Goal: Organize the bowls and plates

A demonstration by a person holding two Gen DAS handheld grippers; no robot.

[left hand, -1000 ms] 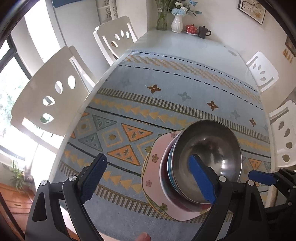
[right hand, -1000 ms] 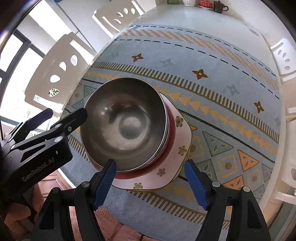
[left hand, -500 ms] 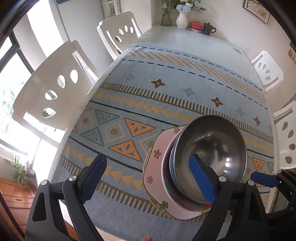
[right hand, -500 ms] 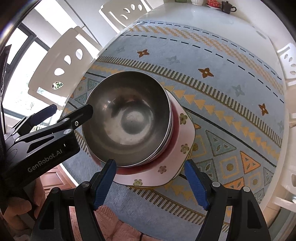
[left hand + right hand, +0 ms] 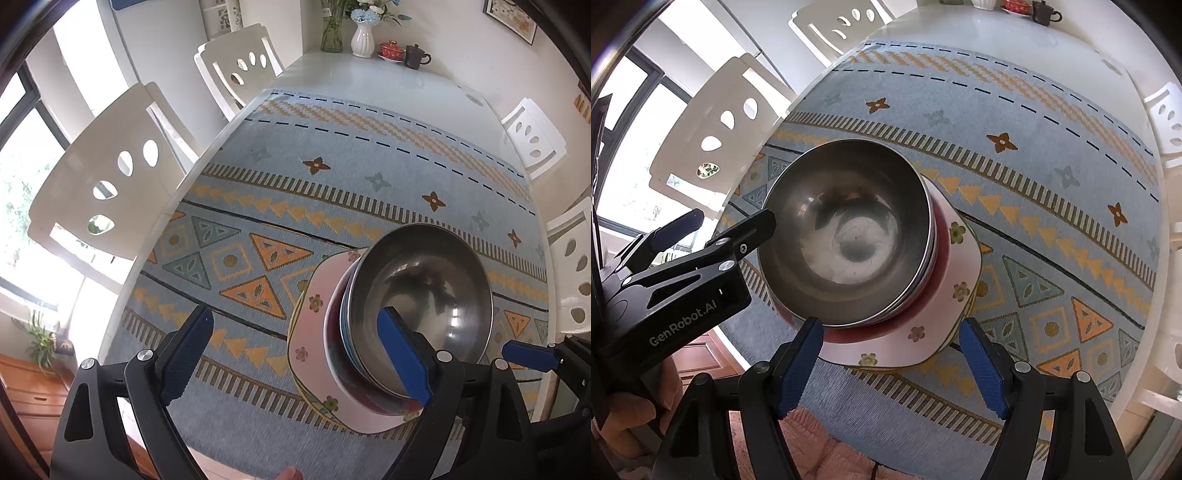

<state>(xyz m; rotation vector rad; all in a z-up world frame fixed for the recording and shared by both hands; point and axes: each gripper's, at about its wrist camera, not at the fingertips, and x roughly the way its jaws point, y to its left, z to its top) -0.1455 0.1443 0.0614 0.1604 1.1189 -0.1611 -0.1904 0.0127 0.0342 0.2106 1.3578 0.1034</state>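
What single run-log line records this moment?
stack: steel bowl atop pink plate, on tablecloth | left claw: open, holding nothing | right claw: open, holding nothing

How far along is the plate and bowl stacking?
Looks done: the steel bowl sits atop nested bowls on the pink floral square plate, one stack. In hand: nothing; the left gripper and right gripper are open. Left: no loose dishes visible on the patterned cloth.

Steel bowl (image 5: 849, 236) tops stacked plates (image 5: 945, 295), apparently untouched.
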